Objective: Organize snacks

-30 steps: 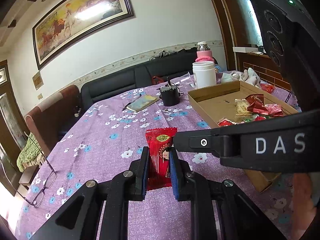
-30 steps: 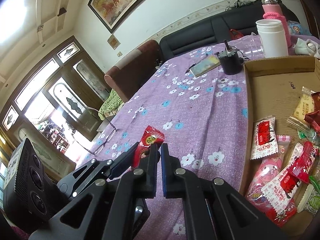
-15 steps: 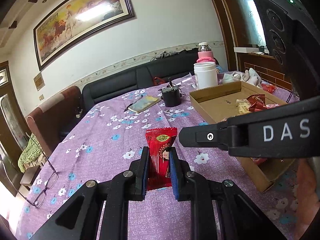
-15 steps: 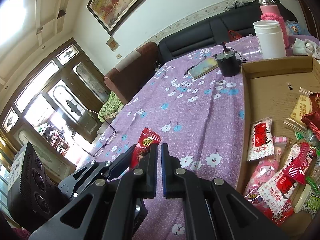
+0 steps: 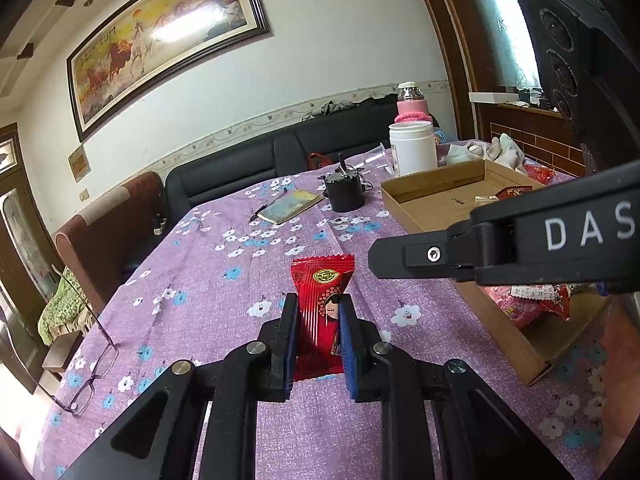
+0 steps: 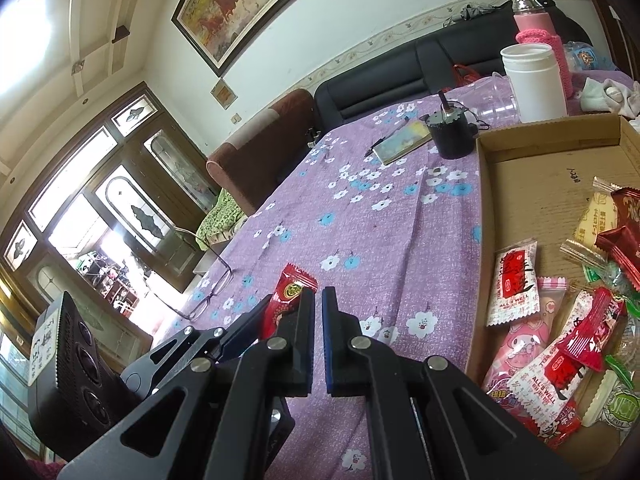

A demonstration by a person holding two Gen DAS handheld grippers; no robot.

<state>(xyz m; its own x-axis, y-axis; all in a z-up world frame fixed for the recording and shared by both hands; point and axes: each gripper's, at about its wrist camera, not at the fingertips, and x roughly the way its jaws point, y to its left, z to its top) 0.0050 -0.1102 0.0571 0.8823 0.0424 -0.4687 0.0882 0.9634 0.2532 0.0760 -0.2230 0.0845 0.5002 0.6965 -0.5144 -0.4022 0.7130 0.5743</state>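
A red snack packet (image 5: 322,276) with a cartoon face is pinched between the blue pads of my left gripper (image 5: 318,304), which is shut on it over the purple flowered tablecloth (image 5: 224,320). The right wrist view shows the same packet (image 6: 292,284) sticking out of the left gripper (image 6: 266,312), just left of my right gripper (image 6: 319,294), which is shut with nothing in it. In the left wrist view the right gripper (image 5: 376,258) reaches in from the right, close beside the packet. An open cardboard box (image 6: 480,216) on the right holds several wrapped snacks (image 6: 514,284).
Folded glasses (image 5: 92,360) lie near the table's left edge. A black motor-like object (image 5: 344,194), a notebook with a pen (image 5: 290,206), a white jar (image 5: 412,148) and a pink bottle (image 5: 412,100) stand at the far end. A dark sofa (image 5: 240,168) is behind.
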